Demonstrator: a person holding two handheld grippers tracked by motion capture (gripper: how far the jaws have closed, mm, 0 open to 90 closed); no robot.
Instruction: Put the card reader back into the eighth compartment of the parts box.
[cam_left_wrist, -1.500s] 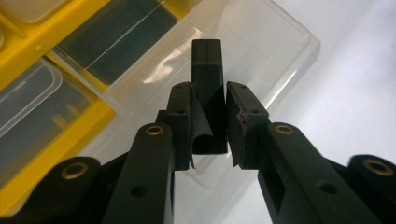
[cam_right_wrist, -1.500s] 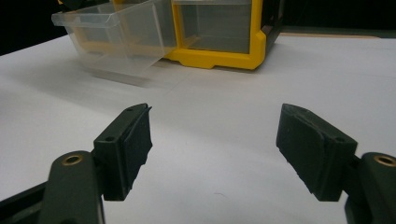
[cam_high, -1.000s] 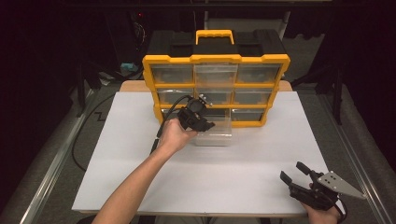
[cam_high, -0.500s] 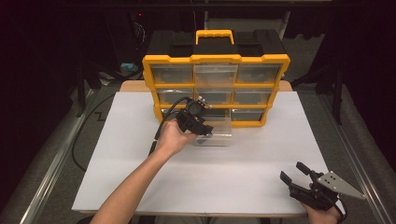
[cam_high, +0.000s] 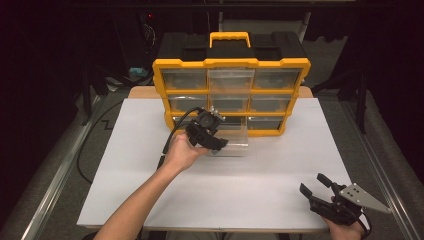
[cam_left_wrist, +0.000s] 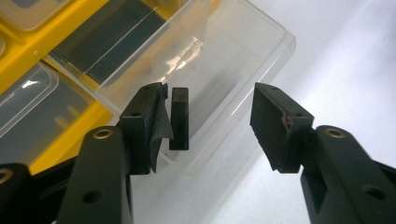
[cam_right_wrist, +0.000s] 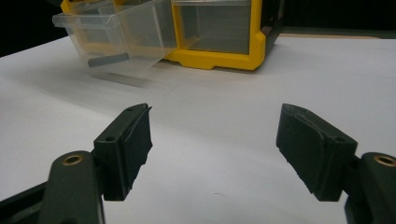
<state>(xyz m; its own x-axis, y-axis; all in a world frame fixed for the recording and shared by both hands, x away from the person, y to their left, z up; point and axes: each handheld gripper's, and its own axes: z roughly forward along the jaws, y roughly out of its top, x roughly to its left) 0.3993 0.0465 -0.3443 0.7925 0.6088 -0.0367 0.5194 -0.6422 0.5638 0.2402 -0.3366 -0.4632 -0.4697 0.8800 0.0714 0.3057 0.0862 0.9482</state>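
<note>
The yellow organizer (cam_high: 231, 95) stands at the far edge of the white table (cam_high: 125, 165), and its bottom-middle clear drawer (cam_high: 235, 140) is pulled well out toward the person, its front lying low over the table in the right gripper view. The left gripper (cam_high: 209, 134) hangs over that drawer with its jaws spread apart and nothing between them; in the left gripper view a small black block (cam_left_wrist: 179, 118) sits inside the drawer, just beside the left-hand jaw pad. The right gripper (cam_high: 327, 197) rests near the table's near right corner, well apart from the drawer, its jaws also parted and empty. The main risk seems to be the drawer itself: pulled this far, little of it appears to remain in its slot, so a downward push from the jaws could tip it further or drag it free of the organizer. The block lies off-centre between the jaws, so closing on it as things stand could nudge it along the drawer floor or pinch the thin clear wall instead. A torn-looking pad on the left-hand jaw may also weaken the grip.
</note>
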